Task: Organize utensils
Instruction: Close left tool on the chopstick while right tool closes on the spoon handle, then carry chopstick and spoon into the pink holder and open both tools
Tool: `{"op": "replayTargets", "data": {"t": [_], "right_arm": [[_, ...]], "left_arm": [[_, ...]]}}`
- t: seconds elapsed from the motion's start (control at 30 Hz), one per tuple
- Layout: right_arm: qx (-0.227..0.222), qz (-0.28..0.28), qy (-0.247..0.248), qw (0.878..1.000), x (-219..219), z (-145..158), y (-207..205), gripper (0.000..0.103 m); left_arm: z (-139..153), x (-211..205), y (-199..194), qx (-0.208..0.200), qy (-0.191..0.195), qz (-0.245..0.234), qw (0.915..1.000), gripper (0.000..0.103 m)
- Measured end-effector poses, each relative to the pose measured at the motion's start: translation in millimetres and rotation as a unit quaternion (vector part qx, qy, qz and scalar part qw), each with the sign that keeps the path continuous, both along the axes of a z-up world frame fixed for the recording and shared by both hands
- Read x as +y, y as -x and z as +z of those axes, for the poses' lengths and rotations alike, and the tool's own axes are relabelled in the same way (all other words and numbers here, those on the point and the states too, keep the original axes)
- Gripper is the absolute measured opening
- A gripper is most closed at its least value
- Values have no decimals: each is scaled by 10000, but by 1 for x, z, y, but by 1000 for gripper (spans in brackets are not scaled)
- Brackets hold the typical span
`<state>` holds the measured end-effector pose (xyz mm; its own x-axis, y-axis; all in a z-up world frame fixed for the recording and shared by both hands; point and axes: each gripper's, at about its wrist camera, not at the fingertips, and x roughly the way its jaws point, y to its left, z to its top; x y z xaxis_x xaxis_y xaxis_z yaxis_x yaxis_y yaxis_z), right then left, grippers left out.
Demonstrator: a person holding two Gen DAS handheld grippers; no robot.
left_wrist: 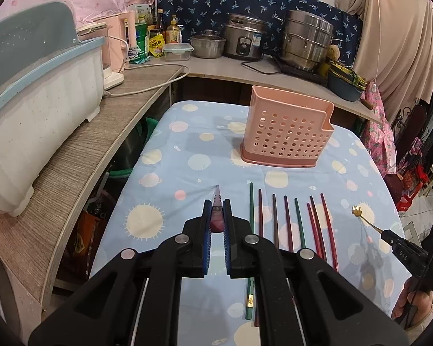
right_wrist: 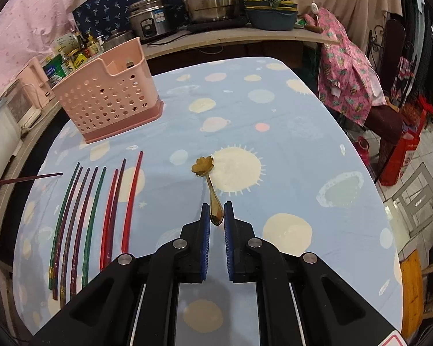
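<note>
A pink perforated utensil holder (left_wrist: 287, 132) stands on the table's far part; it also shows in the right wrist view (right_wrist: 109, 98). Several coloured chopsticks (left_wrist: 288, 222) lie side by side on the cloth, also visible in the right wrist view (right_wrist: 98, 210). My left gripper (left_wrist: 217, 207) is shut on a purple chopstick (left_wrist: 217, 201), which points forward and shows as a dark stick in the right wrist view (right_wrist: 26, 179). My right gripper (right_wrist: 217, 210) is shut on the handle of a gold flower-shaped spoon (right_wrist: 205, 167), held above the cloth; the spoon also appears in the left wrist view (left_wrist: 360, 214).
The table has a blue cloth with suns and planets (right_wrist: 274, 132). A wooden counter (left_wrist: 72, 155) on the left carries a white dish rack (left_wrist: 29, 121) and a kettle. Pots and a rice cooker (left_wrist: 245, 40) stand on the back shelf. Pink clothes (right_wrist: 346, 86) hang at the right.
</note>
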<state>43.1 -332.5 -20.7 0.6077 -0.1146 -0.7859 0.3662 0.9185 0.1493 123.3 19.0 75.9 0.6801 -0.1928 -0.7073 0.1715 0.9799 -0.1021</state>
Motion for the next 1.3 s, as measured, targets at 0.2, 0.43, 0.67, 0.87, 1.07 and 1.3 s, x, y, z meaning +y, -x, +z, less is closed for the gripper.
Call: {"op": "replayTargets", "data": {"t": [0.2, 0.43, 0.67, 0.87, 1.07, 1.3], "right_arm": [[-178, -13, -15, 9998, -8, 17, -1, 2], [-606, 142, 129, 9980, -9, 59, -16, 2], [-1267, 389, 84, 9911, -6, 115, -50, 2], [-1824, 625, -52, 9812, 1, 161, -92, 2], [-2016, 675, -57, 9771, 11, 181, -141, 2], [-1795, 731, -81, 9810, 17, 170, -184, 2]], "left_arm": [[2, -1, -3, 15, 32, 11, 10000, 7], [32, -5, -17, -352, 46, -11, 9994, 7], [94, -10, -47, -1021, 233, -4, 9945, 7], [156, -26, -74, -1694, 492, -88, 9843, 7], [189, -49, -106, -2085, 769, -201, 9748, 7], [174, -75, -148, -1944, 755, -327, 9775, 7]]}}
